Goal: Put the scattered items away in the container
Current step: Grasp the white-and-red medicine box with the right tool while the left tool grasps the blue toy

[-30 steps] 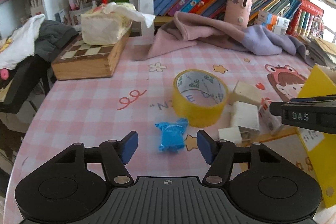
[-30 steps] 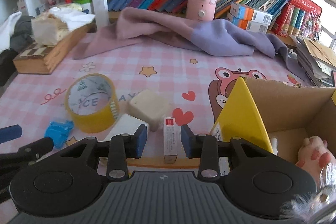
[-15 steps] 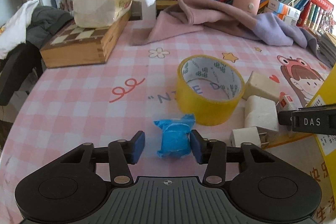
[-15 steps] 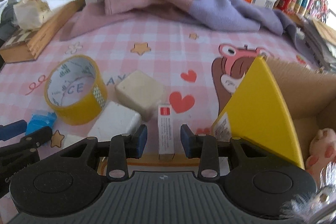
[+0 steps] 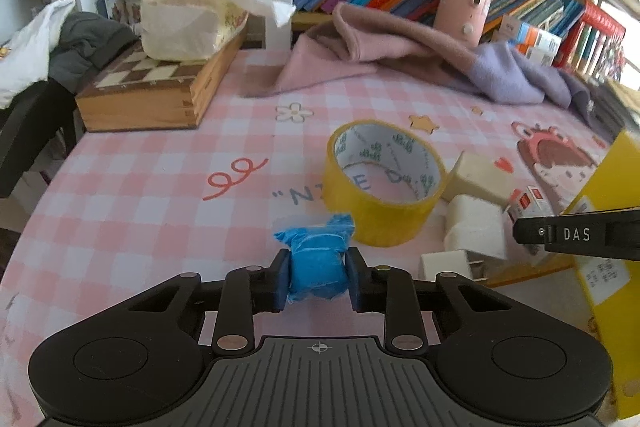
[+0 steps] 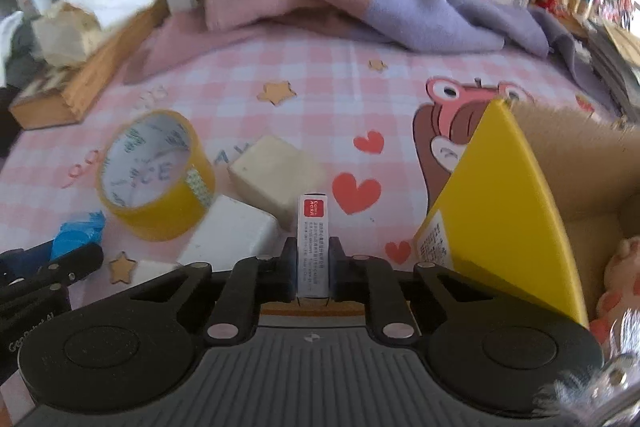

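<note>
My left gripper (image 5: 318, 277) is shut on a blue wrapped packet (image 5: 318, 263) low over the pink checked tablecloth. My right gripper (image 6: 313, 271) is shut on a slim white box with a red label (image 6: 313, 243). A yellow tape roll (image 5: 384, 183) stands just beyond the packet, also in the right wrist view (image 6: 156, 175). A cream block (image 6: 276, 175) and a white charger (image 6: 232, 231) lie beside it. The cardboard box with a yellow flap (image 6: 500, 203) is at the right and holds a plush toy (image 6: 616, 275).
A small white plug adapter (image 5: 448, 263) lies near the front edge. A wooden chess box (image 5: 160, 91) with a tissue pack (image 5: 188, 23) sits back left. A pink and purple cloth (image 5: 420, 59) lies at the back before the bookshelf. The table edge runs along the left.
Both grippers closed: the left on the blue packet, the right on the slim white box. Both moved forward and down toward the table.
</note>
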{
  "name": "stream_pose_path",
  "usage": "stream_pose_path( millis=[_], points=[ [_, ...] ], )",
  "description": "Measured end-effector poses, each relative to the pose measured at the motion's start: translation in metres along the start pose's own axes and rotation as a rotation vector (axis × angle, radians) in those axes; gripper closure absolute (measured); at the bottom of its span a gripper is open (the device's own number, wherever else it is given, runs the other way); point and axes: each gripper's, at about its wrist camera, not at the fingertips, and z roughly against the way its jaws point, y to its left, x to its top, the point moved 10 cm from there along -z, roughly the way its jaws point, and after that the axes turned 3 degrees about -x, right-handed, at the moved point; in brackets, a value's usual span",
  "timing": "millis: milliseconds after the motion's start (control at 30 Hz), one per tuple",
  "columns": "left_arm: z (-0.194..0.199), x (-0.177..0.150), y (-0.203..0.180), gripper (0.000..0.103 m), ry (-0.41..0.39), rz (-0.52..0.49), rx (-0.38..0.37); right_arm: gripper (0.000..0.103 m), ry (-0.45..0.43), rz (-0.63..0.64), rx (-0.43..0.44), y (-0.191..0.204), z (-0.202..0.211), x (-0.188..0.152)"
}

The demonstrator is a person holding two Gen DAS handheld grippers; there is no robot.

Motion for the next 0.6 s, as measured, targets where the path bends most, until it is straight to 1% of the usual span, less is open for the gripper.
stream_pose_path(
  millis=[333, 600],
  points=[
    [0.048, 0.0, -0.008, 0.076, -0.063, 0.014, -0.019, 0.089, -0.059, 0.016, 0.072, 0.007, 0.044, -0.003],
    [0.087, -0.01, -0.016, 0.076, -0.096, 0.009, -0.027, 0.089, -0.087, 0.047, 0.123, 0.01, 0.077, -0.014]
  ],
)
